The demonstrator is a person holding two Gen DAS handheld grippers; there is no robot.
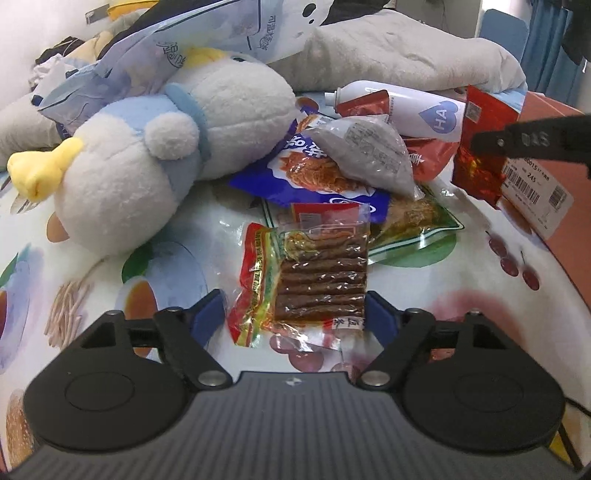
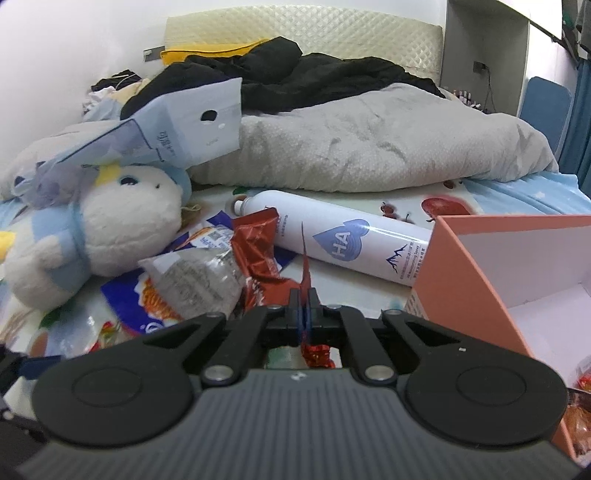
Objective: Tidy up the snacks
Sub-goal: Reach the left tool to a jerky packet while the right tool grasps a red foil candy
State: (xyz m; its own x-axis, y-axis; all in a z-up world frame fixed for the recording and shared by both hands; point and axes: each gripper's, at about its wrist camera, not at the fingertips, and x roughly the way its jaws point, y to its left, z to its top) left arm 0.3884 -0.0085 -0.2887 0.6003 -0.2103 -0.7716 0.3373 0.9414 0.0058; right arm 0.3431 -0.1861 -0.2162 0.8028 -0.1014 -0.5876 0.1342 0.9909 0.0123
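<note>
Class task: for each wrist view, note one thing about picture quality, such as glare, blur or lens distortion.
Left wrist view: fisheye bends the bed's edges; glare glints on the clear brown-stick packet; the right gripper is slightly blurred. Right wrist view: the white spray can is sharp, its highlight soft; the corners darken.

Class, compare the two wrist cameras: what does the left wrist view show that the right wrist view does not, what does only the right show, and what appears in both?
Only the left wrist view: the open left gripper straddling a clear pack of brown sticks, and a green-edged packet.

Only the right wrist view: the pink box's white inside, the black clothing and the quilted headboard.

Both: the plush duck, the white spray can, and the right gripper shut on a red packet.
</note>
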